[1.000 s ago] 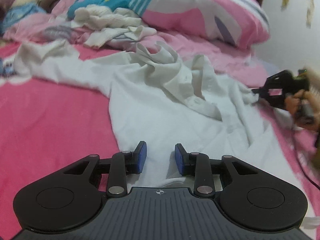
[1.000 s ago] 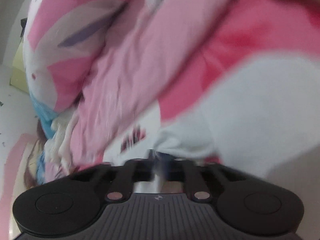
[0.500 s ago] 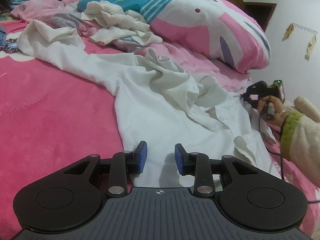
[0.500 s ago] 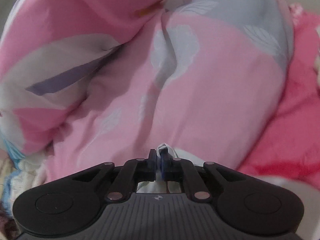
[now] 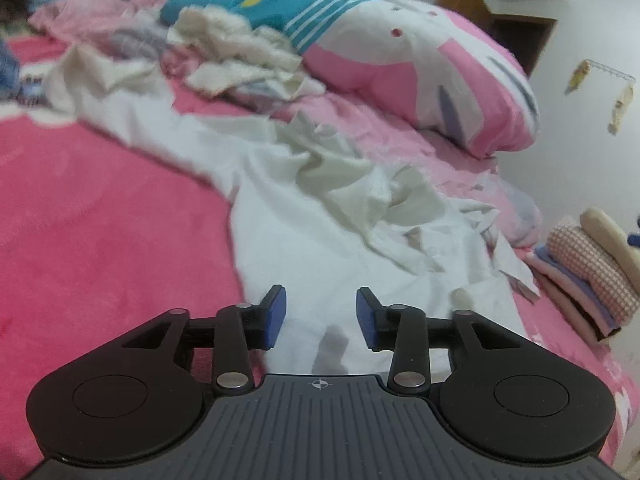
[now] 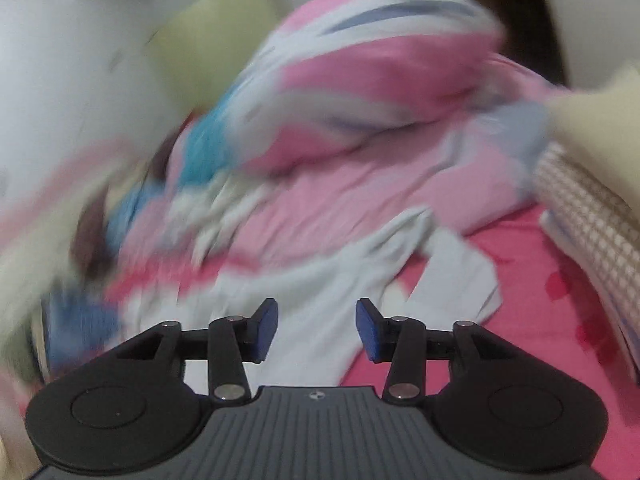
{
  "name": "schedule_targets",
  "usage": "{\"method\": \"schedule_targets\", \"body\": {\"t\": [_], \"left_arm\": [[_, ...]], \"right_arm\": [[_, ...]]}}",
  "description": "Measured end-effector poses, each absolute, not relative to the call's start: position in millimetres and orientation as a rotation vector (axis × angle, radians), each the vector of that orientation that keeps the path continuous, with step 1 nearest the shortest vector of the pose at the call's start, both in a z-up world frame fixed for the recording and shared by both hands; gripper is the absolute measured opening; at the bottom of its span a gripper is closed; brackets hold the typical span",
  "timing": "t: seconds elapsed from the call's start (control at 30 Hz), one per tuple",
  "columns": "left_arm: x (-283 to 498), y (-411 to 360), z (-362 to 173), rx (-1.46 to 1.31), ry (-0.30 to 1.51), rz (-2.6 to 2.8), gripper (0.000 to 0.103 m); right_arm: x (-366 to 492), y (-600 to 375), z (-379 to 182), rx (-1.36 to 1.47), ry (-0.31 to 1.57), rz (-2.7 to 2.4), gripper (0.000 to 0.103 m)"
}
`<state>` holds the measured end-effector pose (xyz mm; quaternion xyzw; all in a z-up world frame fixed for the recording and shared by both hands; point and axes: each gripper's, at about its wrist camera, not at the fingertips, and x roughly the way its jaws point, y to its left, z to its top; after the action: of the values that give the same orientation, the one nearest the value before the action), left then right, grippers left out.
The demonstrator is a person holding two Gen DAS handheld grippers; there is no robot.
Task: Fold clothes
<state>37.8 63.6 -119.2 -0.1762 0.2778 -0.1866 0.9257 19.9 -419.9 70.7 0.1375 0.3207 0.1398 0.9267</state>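
A white long-sleeved shirt lies crumpled across the pink blanket, one sleeve stretched to the far left. My left gripper hovers over the shirt's near hem, its jaws opening, and nothing is pinched between the blue pads. The right wrist view is blurred by motion. There my right gripper is above the shirt's right edge, its jaws opening wide with no cloth between them.
A big pink, white and teal pillow lies at the back, with a heap of cream and pink clothes beside it. A stack of folded clothes sits at the right edge of the bed. A white wall rises behind.
My right gripper let go of the white cloth it pinched, opened, and swung up and away, rolling as it went. It and the hand left the left view. My left jaws widened a little.
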Motion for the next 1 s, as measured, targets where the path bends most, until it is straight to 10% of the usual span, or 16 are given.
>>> {"method": "schedule_targets", "body": {"t": [0.07, 0.3, 0.4, 0.43, 0.47, 0.67, 1.0], "left_arm": [[30.0, 56.6, -108.3, -0.327, 0.565, -0.403, 0.043], [16.6, -3.7, -94.3, 0.0, 0.674, -0.42, 0.067], [17.1, -2.3, -104.5, 0.001, 0.716, -0.362, 0.055], [17.3, -1.9, -107.9, 0.002, 0.73, -0.342, 0.05], [17.5, -1.4, -111.3, 0.003, 0.744, -0.322, 0.044], [3.0, 30.6, -106.1, -0.091, 0.742, -0.257, 0.019], [-26.7, 68.3, -100.5, -0.157, 0.744, -0.137, 0.019]], "right_arm": [[0.4, -372.4, 54.0, 0.151, 0.692, 0.304, 0.069], [-0.5, -207.6, -39.9, -0.196, 0.677, 0.421, 0.07], [12.5, -189.7, -68.1, -0.231, 0.708, 0.351, 0.046], [18.1, -193.3, -74.9, -0.201, 0.737, 0.325, 0.013], [17.9, -206.1, -75.5, -0.123, 0.751, 0.301, 0.001], [-54.3, -313.0, -58.1, 0.411, 0.6, 0.149, 0.001], [-176.0, -427.9, -147.6, 1.135, 0.47, -0.147, 0.002]]}}
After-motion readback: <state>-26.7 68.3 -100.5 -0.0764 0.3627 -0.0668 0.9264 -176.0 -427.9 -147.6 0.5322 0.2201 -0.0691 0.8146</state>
